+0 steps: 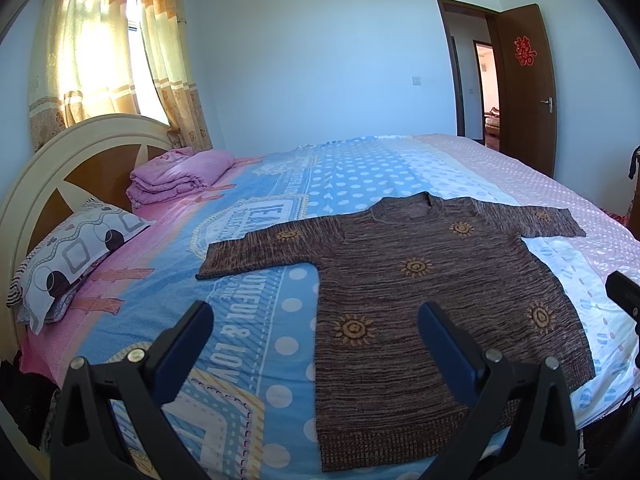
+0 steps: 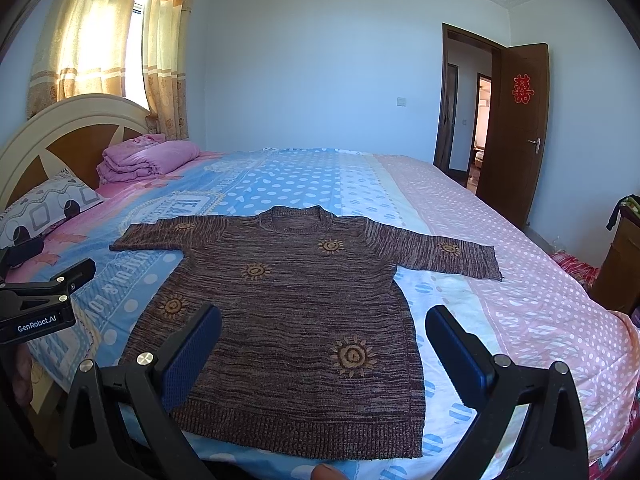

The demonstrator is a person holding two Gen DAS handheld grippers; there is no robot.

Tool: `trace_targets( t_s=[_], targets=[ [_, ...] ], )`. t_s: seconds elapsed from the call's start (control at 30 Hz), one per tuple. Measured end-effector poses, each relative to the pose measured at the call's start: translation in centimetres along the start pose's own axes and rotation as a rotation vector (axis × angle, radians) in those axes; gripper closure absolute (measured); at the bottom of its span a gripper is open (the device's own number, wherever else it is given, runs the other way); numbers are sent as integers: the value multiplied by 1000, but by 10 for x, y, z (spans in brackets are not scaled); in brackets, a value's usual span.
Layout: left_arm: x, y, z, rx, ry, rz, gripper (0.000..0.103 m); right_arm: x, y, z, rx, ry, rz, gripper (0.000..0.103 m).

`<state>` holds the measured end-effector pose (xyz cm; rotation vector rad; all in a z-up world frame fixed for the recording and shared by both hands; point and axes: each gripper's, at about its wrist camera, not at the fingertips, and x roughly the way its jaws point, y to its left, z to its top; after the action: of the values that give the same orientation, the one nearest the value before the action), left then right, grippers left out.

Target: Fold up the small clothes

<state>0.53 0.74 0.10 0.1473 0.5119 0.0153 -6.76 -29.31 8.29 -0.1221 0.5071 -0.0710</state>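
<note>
Brown knit sweater point(image 2: 288, 312) is lying flat on the bed point(image 2: 520, 280), sleeves spread, hem toward both claws. Left claw point(image 1: 316, 344) is hovering over the sweater's hem, gaping wide, holding nothing. Right claw point(image 2: 324, 344) is hovering likewise, wide open, empty.

- A sweater point(image 2: 288, 316) lies flat on the bed point(image 2: 520, 280), hem near, collar far, sleeves spread left and right.
- A pillow point(image 2: 36, 212) and folded quilt point(image 2: 144, 158) sit far left, against the headboard point(image 2: 68, 128).
- An open door point(image 2: 516, 128) stands far right, beyond the bed.
</note>
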Motion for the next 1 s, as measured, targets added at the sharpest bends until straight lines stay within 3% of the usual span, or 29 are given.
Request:
trace_targets(
  t_s=[1.0],
  targets=[
    [0, -7, -6, 2, 1, 1, 0, 3, -3, -1, 1, 13, 8, 1]
  ],
)
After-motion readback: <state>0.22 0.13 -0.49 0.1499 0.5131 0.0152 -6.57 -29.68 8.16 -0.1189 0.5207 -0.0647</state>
